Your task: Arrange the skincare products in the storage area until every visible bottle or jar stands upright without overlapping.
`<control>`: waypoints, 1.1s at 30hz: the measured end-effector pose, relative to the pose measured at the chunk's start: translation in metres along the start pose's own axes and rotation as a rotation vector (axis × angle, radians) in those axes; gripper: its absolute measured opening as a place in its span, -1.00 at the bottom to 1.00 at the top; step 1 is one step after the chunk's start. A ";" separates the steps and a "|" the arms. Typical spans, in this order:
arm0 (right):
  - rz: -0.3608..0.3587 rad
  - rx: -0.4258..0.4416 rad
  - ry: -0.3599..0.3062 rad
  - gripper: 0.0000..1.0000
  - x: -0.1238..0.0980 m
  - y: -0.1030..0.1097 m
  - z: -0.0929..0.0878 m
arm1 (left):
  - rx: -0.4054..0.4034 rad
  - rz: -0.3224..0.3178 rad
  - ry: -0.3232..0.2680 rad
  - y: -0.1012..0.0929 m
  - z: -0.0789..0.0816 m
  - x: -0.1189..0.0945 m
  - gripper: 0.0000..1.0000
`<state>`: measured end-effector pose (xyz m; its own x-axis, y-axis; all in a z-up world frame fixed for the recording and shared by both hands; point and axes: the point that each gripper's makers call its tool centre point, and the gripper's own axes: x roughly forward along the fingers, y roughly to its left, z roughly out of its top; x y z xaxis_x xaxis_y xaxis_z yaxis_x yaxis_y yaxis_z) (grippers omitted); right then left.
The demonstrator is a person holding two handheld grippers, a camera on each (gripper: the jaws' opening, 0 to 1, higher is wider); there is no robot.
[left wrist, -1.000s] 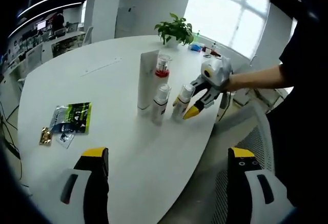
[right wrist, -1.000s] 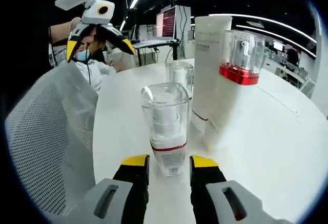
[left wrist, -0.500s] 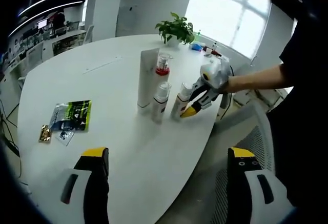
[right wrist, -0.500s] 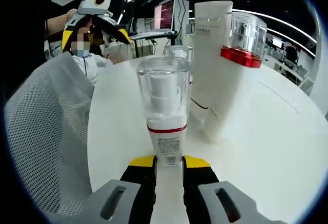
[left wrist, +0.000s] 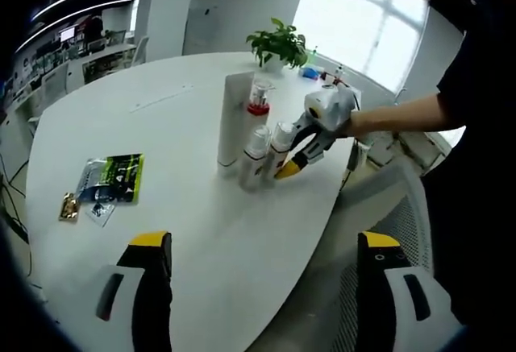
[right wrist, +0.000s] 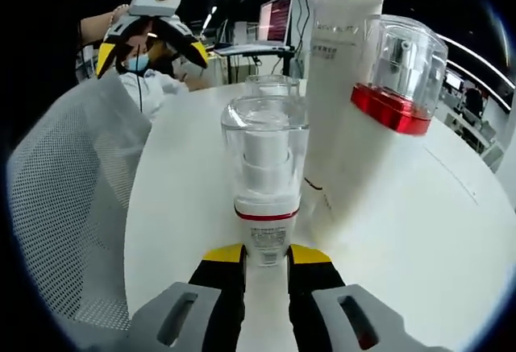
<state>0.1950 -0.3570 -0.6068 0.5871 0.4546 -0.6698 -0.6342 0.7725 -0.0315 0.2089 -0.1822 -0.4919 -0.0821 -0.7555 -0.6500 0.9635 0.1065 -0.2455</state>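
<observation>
Four products are seen upright on the white table (left wrist: 201, 231). The clear-capped bottle (right wrist: 264, 187) is clamped by the right gripper (right wrist: 265, 257) at 6 o'clock; release remains. The left gripper (left wrist: 262, 243) is held agape, empty.

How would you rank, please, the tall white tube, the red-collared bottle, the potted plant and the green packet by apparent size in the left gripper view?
1. Tall white tube
2. Green packet and potted plant: alike, and the plant stands farther off, so unranked
3. Red-collared bottle, partly hidden
</observation>
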 end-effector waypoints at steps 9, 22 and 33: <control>0.024 -0.053 0.018 -0.76 0.007 -0.008 0.006 | -0.007 -0.001 0.002 0.002 -0.001 0.002 0.82; 0.029 -0.055 0.016 -0.76 0.009 -0.008 0.008 | -0.010 -0.001 0.006 0.003 -0.003 0.002 0.82; 0.025 -0.050 0.038 -0.77 0.005 -0.008 0.004 | -0.006 -0.006 0.007 0.003 -0.003 0.003 0.81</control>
<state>0.2051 -0.3595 -0.6073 0.5522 0.4553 -0.6984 -0.6732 0.7377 -0.0514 0.2107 -0.1820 -0.4962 -0.0894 -0.7518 -0.6533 0.9614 0.1062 -0.2538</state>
